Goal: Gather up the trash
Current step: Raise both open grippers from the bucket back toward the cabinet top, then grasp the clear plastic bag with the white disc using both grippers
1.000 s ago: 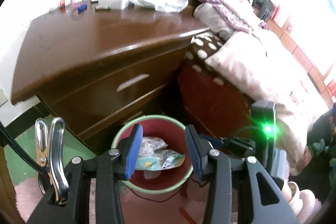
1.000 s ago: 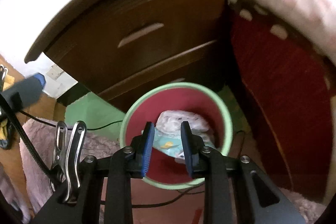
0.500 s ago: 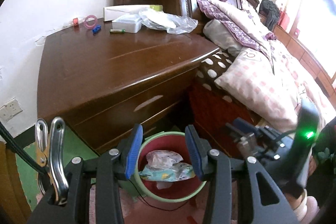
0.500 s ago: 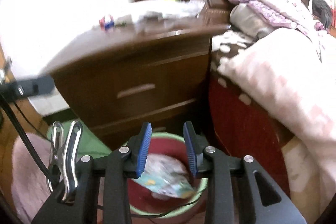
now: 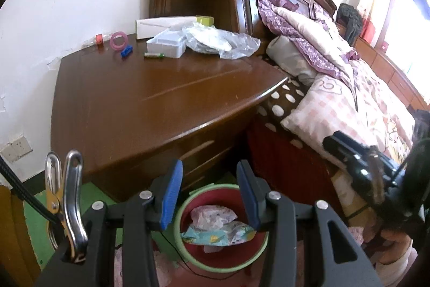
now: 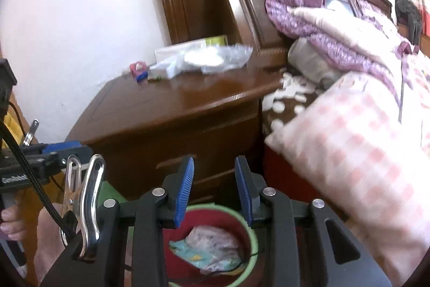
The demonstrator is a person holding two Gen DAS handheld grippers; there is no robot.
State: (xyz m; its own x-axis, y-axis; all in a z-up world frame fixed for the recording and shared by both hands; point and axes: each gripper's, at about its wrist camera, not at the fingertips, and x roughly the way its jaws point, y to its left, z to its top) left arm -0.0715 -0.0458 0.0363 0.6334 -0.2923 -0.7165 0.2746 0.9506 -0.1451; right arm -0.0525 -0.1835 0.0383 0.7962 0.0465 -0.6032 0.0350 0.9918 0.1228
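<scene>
Only two bits of lettering can be read. In the right wrist view, white letters reading "GenRobot" stand on the black body of the left gripper, at the left edge, well left of the wooden nightstand; the last letter is partly cut by a cable. In the left wrist view, the pink checked pillow just right of the nightstand carries a pale patch with large letters that look like "CC"; that reading is uncertain. Nothing else is legible.
</scene>
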